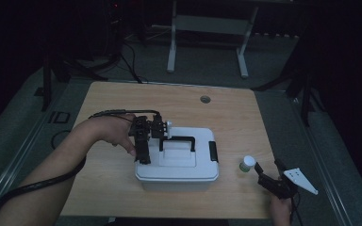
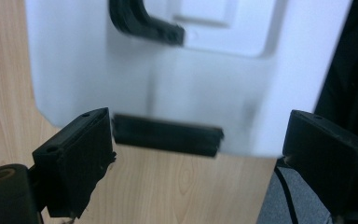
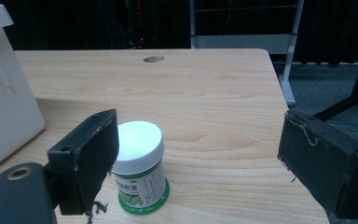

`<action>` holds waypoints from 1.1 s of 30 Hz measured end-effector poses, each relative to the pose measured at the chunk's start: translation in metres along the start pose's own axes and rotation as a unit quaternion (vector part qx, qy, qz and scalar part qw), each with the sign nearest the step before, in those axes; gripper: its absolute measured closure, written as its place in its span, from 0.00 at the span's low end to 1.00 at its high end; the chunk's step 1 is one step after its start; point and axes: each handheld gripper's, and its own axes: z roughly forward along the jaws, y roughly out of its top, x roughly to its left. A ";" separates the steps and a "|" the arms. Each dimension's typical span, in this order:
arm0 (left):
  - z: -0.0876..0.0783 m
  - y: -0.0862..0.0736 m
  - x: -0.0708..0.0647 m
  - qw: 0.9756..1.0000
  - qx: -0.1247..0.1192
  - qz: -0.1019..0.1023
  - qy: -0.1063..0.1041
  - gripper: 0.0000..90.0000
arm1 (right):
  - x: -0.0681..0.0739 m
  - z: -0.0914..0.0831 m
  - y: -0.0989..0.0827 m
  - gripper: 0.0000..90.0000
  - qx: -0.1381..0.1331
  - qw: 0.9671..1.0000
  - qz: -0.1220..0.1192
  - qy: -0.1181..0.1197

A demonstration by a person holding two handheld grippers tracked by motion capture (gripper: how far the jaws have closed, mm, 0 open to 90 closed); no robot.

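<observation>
At a pale wooden table (image 1: 113, 188), I work my left gripper (image 1: 143, 141) over the left end of a white plastic storage box with a black carry handle (image 1: 188, 169), its jaws standing apart with nothing clamped between them. In the left gripper view the black latch clip on the box's near end (image 2: 168, 135) lies between my two jaws, closer to the left one; I cannot tell whether that jaw touches it. The step in hand, as I read it, is undoing this clip. To do it well I should centre the clip between the jaws, catch it by its free edge rather than its middle, and swing it away from the box wall without dragging the whole box across the table. A matching black clip (image 1: 213, 151) sits on the opposite end and would likely need the same.

My right gripper (image 1: 269, 175) waits near the table's right front corner, jaws wide apart, pointed at a small white-capped jar with a green label (image 3: 139, 165). The jar stands upright on the table, just beside the left jaw in the right gripper view, apart from the box.
</observation>
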 end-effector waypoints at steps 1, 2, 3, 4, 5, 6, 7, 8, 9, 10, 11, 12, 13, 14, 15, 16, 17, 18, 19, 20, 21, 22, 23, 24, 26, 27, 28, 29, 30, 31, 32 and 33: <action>0.000 0.000 0.000 1.000 0.000 0.000 0.000 0.11 | 0.000 0.000 0.000 0.13 0.000 1.000 0.000 0.000; 0.000 0.006 0.001 1.000 0.000 0.008 -0.005 0.17 | 0.000 0.000 0.000 0.13 0.000 1.000 0.001 0.001; 0.000 0.006 0.001 1.000 0.000 0.008 -0.005 0.20 | 0.000 0.000 0.000 0.13 0.000 1.000 0.001 0.001; 0.002 0.013 0.002 1.000 0.009 0.018 -0.002 0.22 | 0.000 0.000 0.000 0.13 -0.001 1.000 0.002 0.002; 0.003 0.016 0.003 1.000 0.009 0.022 -0.001 0.24 | -0.001 0.000 0.000 0.13 -0.002 1.000 0.003 0.003; 0.003 0.019 0.006 1.000 0.007 0.023 -0.001 0.27 | -0.001 0.000 0.000 0.13 -0.002 1.000 0.004 0.003; 0.003 0.019 0.006 1.000 0.007 0.023 -0.001 0.30 | -0.001 0.000 0.000 0.13 -0.002 1.000 0.004 0.003; 0.004 0.022 0.008 1.000 0.003 0.023 0.000 0.30 | -0.001 -0.001 0.000 0.13 -0.003 1.000 0.005 0.003; 0.004 0.022 0.008 1.000 0.003 0.023 0.000 0.32 | -0.001 -0.001 0.000 0.13 -0.003 1.000 0.005 0.003; 0.006 0.028 0.012 1.000 0.002 0.027 0.001 0.36 | -0.002 -0.001 0.000 0.13 -0.003 1.000 0.007 0.005; 0.007 0.029 0.013 1.000 0.005 0.027 0.006 0.37 | -0.002 -0.001 0.000 0.13 -0.003 1.000 0.007 0.006; 0.007 0.029 0.013 1.000 0.005 0.027 0.006 0.40 | -0.002 -0.001 0.000 0.13 -0.003 1.000 0.007 0.006; 0.008 0.033 0.013 0.999 0.003 0.032 0.010 0.45 | -0.002 -0.001 0.000 0.13 -0.003 1.000 0.007 0.006; 0.008 0.033 0.013 0.999 0.003 0.032 0.010 0.46 | -0.002 0.000 0.000 0.13 -0.002 1.000 0.007 0.007; 0.008 0.037 0.013 0.999 0.008 0.041 0.010 0.50 | -0.002 -0.001 0.000 0.13 -0.002 1.000 0.008 0.007; 0.008 0.039 0.013 0.999 0.008 0.045 0.013 0.52 | -0.002 0.000 0.000 0.13 -0.003 1.000 0.008 0.008; 0.008 0.040 0.013 0.999 0.009 0.042 0.009 0.56 | -0.002 0.000 0.000 0.13 -0.002 1.000 0.008 0.008; 0.008 0.042 0.012 0.999 0.010 0.048 0.013 0.58 | -0.002 0.000 0.000 0.13 -0.002 1.000 0.008 0.008; 0.009 0.043 0.012 0.999 0.011 0.047 0.014 0.62 | -0.002 0.000 0.000 0.13 -0.002 1.000 0.008 0.008; 0.009 0.043 0.012 0.999 0.011 0.047 0.014 0.65 | -0.002 0.000 0.000 0.13 -0.002 1.000 0.008 0.008; 0.009 0.045 0.011 0.998 0.014 0.052 0.019 0.67 | -0.002 0.000 0.000 0.13 -0.002 1.000 0.008 0.009; 0.010 0.046 0.009 0.998 0.019 0.051 0.025 0.69 | -0.002 0.000 0.000 0.13 -0.001 1.000 0.008 0.009; 0.011 0.047 0.009 0.998 0.023 0.050 0.024 0.72 | -0.002 0.000 0.000 0.13 -0.001 1.000 0.008 0.009; 0.013 0.047 0.008 0.998 0.032 0.052 0.028 0.73 | -0.002 0.000 0.000 0.13 -0.001 1.000 0.008 0.009; 0.015 0.047 0.008 0.998 0.036 0.052 0.028 0.77 | -0.002 0.000 0.000 0.13 -0.002 1.000 0.009 0.009; 0.016 0.048 0.007 0.998 0.043 0.045 0.025 0.78 | -0.002 0.000 0.000 0.13 -0.002 1.000 0.009 0.009; 0.016 0.049 0.007 0.998 0.039 0.044 0.026 0.78 | -0.002 0.000 0.000 0.13 -0.002 1.000 0.009 0.009; 0.016 0.050 0.007 0.998 0.041 0.043 0.025 0.78 | -0.002 0.000 0.000 0.13 -0.002 1.000 0.008 0.009; 0.016 0.050 0.007 0.998 0.042 0.043 0.025 0.79 | -0.002 0.000 0.000 0.13 -0.002 1.000 0.008 0.009; 0.016 0.051 0.007 0.998 0.041 0.042 0.024 0.79 | -0.002 0.000 0.000 0.13 0.000 1.000 0.007 0.009; 0.016 0.051 0.006 0.998 0.042 0.035 0.015 0.82 | -0.002 0.000 0.000 0.13 0.000 1.000 0.008 0.009; 0.016 0.052 0.006 0.998 0.041 0.036 0.013 0.86 | -0.001 0.000 0.000 0.13 0.001 1.000 0.007 0.008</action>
